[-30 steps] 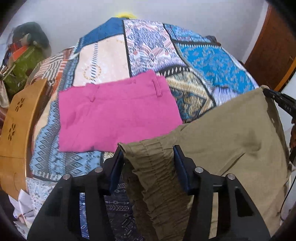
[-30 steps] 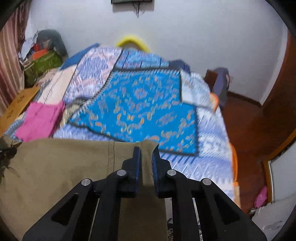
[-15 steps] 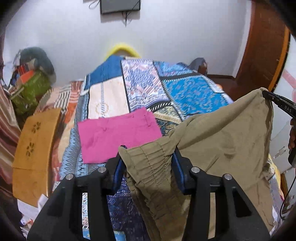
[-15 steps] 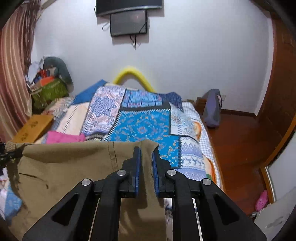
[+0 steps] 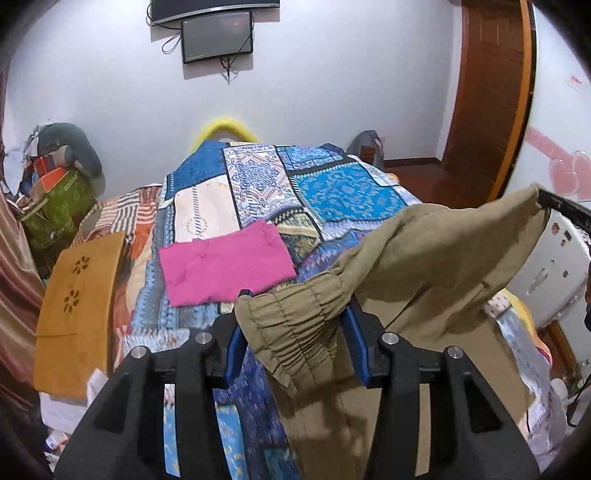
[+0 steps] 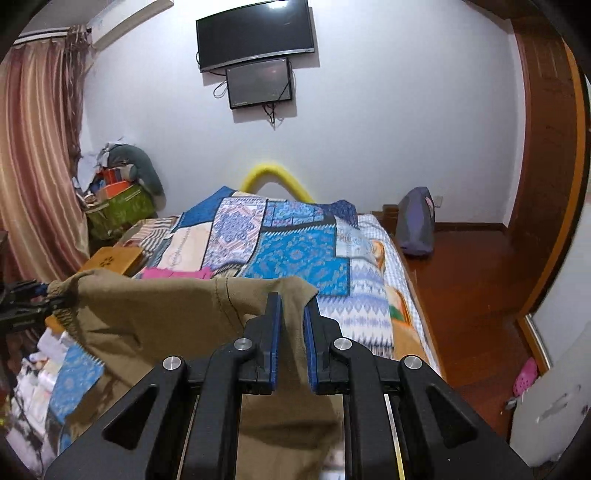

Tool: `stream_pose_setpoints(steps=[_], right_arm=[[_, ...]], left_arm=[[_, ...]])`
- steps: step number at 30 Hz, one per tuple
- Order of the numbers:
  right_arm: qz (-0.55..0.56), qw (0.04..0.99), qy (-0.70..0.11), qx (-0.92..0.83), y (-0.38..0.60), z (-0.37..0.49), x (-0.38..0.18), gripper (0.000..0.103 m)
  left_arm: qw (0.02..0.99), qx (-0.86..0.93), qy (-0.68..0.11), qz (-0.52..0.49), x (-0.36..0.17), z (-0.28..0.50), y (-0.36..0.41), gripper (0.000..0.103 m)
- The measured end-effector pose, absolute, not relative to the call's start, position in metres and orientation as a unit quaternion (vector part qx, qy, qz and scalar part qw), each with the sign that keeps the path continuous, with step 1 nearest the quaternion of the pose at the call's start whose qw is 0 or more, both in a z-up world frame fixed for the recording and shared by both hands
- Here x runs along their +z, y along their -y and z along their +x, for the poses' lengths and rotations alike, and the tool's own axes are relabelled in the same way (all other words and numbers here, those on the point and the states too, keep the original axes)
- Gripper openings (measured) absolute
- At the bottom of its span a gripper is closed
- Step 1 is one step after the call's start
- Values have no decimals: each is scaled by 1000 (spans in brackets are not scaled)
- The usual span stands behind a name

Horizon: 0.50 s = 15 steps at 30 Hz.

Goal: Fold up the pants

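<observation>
I hold olive-khaki pants (image 5: 436,266) in the air in front of the bed, stretched between both grippers. My left gripper (image 5: 295,314) is shut on the gathered elastic waistband (image 5: 295,325). My right gripper (image 6: 292,310) is shut on the other top corner of the pants (image 6: 177,314). The rest of the cloth hangs down below both grippers. The right gripper's tip also shows at the right of the left wrist view (image 5: 561,208), and the left gripper at the left of the right wrist view (image 6: 26,299).
A folded pink garment (image 5: 225,271) lies on the patchwork bedspread (image 5: 332,192). A wooden tray (image 5: 77,310) rests at the bed's left edge. Cluttered bags (image 6: 118,206) stand left, a bag (image 6: 415,221) right, screens (image 6: 255,33) on the wall.
Both grippers have risen with the pants. The views tilted up from the bed to the wall and the screens. The pants hang higher, and the grips are unchanged.
</observation>
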State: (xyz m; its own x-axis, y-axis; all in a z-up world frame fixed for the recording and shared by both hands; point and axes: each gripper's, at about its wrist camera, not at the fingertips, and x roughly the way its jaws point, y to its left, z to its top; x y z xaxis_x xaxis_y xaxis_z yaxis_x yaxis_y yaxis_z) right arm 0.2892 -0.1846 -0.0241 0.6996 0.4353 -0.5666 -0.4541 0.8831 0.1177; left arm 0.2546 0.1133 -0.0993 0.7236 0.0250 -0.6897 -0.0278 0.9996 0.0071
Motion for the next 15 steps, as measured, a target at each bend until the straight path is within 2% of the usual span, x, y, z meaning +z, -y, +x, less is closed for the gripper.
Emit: stream_pose_setpoints(steps=[15], right_arm=[[-15,897,-370,239,209,188,-95,11]], left_arm=[[914,-29,-404,12,-156,154,-89,47]])
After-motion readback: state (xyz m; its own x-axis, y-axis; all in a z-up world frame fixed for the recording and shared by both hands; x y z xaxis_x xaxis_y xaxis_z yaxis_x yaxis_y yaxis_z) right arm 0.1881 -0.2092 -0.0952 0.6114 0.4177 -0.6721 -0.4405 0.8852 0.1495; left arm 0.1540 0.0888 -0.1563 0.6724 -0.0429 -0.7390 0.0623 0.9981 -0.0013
